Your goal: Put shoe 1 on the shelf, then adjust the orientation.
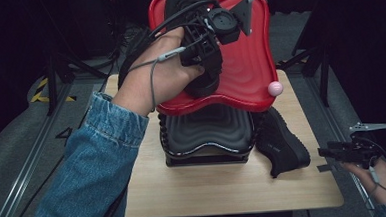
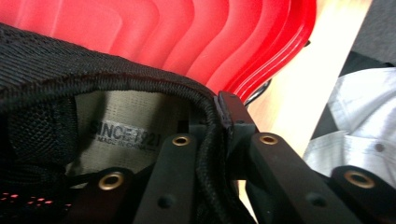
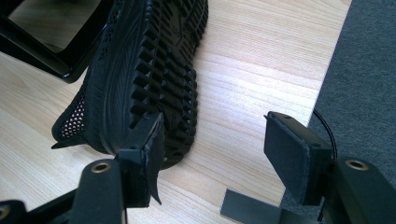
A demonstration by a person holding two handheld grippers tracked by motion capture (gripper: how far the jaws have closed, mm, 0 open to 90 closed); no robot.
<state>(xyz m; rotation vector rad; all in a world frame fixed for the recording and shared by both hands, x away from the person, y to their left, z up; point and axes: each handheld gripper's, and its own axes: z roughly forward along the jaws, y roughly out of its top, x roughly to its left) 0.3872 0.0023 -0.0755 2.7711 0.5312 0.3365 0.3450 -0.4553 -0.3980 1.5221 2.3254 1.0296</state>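
Shoes are the business here: one black shoe (image 1: pixel 199 73) is held up over the red tray (image 1: pixel 259 70) at the far side of the table (image 1: pixel 225 192), and the other shoe (image 1: pixel 283 144) lies on its side on the wood, near the right edge.

The tray sits on top of a black rack (image 1: pixel 207 138), and that worries me first. It looks perched rather than fixed, so I'd judge that a shoe dropped hard or off-centre could tip or slide it.

The left gripper (image 2: pixel 219 135) is clamped on the held shoe's collar (image 2: pixel 163 86), one jaw inside and one outside the rim. That is soft fabric, and I think it could slip free if the hand swings.

The right gripper (image 3: pixel 212 154) hangs at the right edge of the table, jaws spread wide with nothing between them, just in front of the lying shoe's sole (image 3: pixel 163 70). Nudging that shoe could push it toward the edge.

A small pink ball (image 1: pixel 275 88) rests on the tray's right rim; any jolt might roll it off.
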